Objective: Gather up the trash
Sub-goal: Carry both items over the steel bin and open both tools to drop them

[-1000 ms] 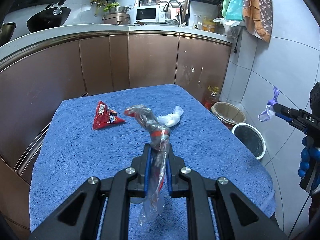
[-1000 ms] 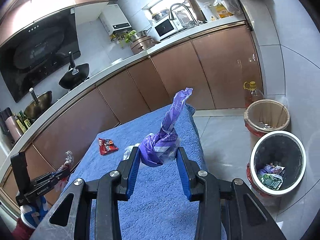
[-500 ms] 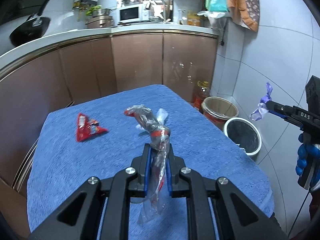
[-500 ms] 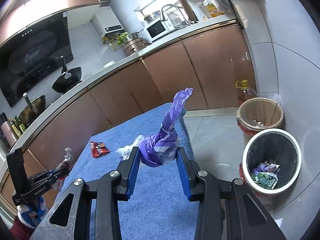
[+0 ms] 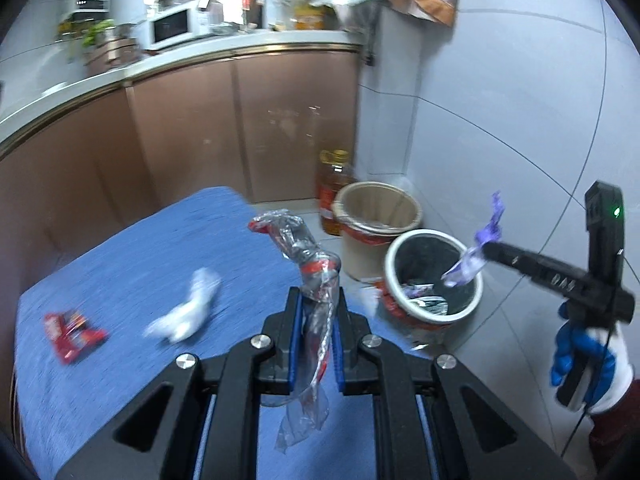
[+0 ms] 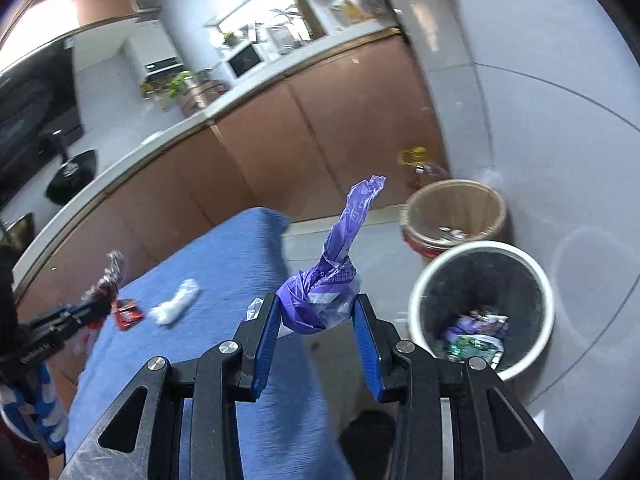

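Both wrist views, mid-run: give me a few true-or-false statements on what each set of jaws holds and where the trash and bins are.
1. The left gripper is clamped on a twisted clear plastic wrapper with red print. True.
2. The right gripper is empty. False: its jaws are shut on a knotted purple plastic bag.
3. The white-rimmed black bin on the floor already has trash in it. True.
4. The blue towel-covered table has nothing left on it. False: a red snack wrapper and a crumpled white tissue lie there.
5. The tan bin stands nearer the cabinets than the black bin. True.
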Demonstrator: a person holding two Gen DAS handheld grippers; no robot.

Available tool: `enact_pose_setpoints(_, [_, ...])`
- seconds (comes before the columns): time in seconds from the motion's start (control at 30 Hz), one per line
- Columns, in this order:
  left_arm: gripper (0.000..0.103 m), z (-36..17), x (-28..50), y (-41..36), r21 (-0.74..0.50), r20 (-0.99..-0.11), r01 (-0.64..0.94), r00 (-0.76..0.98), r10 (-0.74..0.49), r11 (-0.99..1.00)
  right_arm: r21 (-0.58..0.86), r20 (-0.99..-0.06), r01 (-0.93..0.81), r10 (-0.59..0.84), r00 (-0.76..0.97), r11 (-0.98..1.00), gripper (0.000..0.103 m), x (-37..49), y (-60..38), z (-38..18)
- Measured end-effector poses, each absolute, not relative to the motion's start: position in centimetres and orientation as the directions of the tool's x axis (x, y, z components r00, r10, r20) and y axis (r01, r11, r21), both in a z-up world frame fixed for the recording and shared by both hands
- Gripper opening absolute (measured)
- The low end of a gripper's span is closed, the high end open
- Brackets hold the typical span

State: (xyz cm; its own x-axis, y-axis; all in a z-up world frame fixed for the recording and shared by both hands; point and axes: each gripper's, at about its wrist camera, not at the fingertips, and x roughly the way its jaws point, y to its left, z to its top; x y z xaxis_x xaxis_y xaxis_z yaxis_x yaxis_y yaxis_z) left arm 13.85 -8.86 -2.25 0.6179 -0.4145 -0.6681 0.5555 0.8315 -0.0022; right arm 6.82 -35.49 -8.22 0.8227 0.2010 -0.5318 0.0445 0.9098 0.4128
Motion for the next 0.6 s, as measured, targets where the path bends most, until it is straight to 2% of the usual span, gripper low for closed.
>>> enact_pose_setpoints(0.6, [0.014,-9.0,23.5,-33.6,-0.188,-0.777,0.727,0.301,-0.553,0.66,0.239,-0.702,0.414,-0.138,0.699,0.878,0.037,11.3,-46.0,-17.2])
